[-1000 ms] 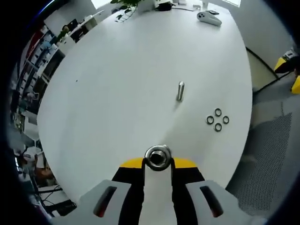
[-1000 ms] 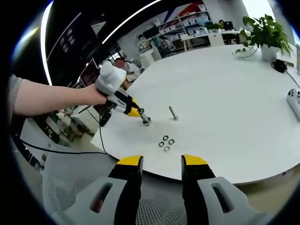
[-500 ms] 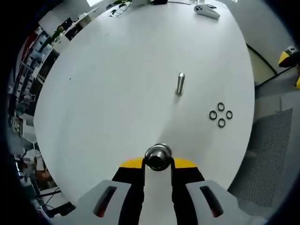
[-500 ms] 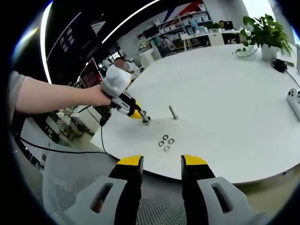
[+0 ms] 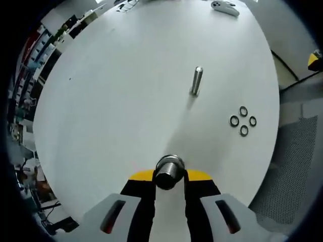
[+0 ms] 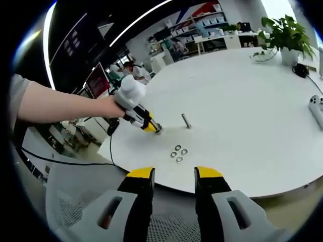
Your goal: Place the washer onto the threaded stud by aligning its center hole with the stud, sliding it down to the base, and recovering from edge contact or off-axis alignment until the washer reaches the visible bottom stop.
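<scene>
The left gripper (image 5: pixel 170 176) is closed on a short metal stud (image 5: pixel 169 172) – the threaded cylinder sits clamped between the yellow-tipped jaws, its end face turned toward the camera. Threads on its side are hard to make out at this angle, and whether the piece carries a washer cannot be told. In the right gripper view the left gripper (image 6: pixel 151 127) enters from the left, held in the person's hand (image 6: pixel 112 106), its tip down at the near-left part of the white table (image 6: pixel 242 111); whether the held piece touches the surface cannot be told.

The right gripper (image 6: pixel 173 174) stands open, jaws well apart with nothing between them, hovering off the table's near edge over a grey perforated surface (image 6: pixel 166 227).

On the table, a second stud (image 5: pixel 196 80) stands upright beyond the held piece, apart from it. To its right and nearer lie four washers (image 5: pixel 243 121) in a small diamond cluster, flat on the surface – each a dark ring, close together; whether they touch cannot be resolved. In the right gripper view the washers (image 6: pixel 178 153) lie between the right gripper and the upright stud (image 6: pixel 186 121).

At the table's far edge a white controller (image 5: pixel 225 7) is partly cut off. A potted plant (image 6: pixel 285 35) stands at the far right.
</scene>
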Motion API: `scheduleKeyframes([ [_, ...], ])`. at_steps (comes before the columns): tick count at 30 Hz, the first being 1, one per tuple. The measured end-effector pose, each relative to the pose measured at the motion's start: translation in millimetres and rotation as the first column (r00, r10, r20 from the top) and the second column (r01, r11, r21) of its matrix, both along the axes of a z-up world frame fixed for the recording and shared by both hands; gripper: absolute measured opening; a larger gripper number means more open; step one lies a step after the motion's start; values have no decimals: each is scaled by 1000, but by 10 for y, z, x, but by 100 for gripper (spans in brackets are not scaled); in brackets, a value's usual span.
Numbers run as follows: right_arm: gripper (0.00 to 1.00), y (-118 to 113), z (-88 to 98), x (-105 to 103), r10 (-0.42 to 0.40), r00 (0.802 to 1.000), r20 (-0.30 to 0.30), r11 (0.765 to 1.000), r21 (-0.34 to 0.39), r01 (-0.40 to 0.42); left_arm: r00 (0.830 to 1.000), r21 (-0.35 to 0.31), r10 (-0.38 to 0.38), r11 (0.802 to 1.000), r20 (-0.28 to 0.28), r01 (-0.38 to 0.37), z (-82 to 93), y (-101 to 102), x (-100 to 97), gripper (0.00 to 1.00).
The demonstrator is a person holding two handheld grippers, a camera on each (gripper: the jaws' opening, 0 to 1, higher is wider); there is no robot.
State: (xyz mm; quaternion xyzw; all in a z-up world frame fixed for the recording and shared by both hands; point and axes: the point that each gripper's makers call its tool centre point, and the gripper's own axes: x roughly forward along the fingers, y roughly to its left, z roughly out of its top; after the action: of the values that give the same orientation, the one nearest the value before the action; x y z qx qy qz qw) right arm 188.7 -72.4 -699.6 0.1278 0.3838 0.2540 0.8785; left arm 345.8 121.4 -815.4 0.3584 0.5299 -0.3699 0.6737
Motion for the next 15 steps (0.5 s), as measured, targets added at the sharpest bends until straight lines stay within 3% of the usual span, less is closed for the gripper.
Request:
scheduleKeyframes([
  [15,34,3,6,-2,9,1000,6,1000,1,-9,997,-34,76,997,14,-76,-4,-36,-2,23],
])
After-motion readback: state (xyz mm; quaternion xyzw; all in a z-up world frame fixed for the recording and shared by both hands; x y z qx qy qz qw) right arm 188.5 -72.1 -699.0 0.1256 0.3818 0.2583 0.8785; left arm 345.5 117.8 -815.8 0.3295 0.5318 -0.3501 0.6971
